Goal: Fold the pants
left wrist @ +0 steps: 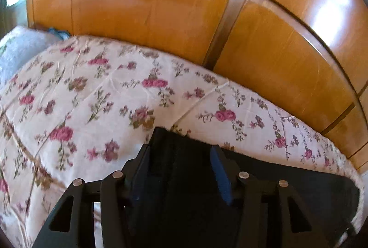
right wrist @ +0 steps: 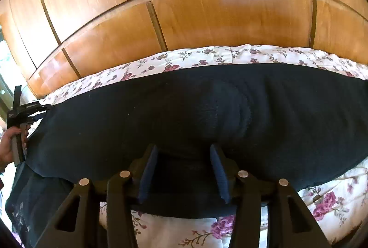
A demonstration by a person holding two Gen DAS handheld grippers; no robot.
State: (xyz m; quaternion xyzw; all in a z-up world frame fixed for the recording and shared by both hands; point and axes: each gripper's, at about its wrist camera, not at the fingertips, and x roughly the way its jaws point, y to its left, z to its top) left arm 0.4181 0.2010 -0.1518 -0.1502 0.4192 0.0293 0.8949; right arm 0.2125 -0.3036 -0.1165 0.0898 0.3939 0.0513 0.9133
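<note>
Your pants [right wrist: 184,110] lie lengthwise across the floral bedspread [right wrist: 253,52]; the left gripper [left wrist: 181,169] straddles their end, the right gripper [right wrist: 184,169] their near edge, both half-open, gripping nothing.

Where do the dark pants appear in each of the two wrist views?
Left wrist view: the dark pants fill the bottom right, with one corner between the open jaws of the left gripper.
Right wrist view: the pants stretch across the whole middle, over the floral bedcover.
Shared landmark: the wooden wardrobe doors behind the bed.
</note>
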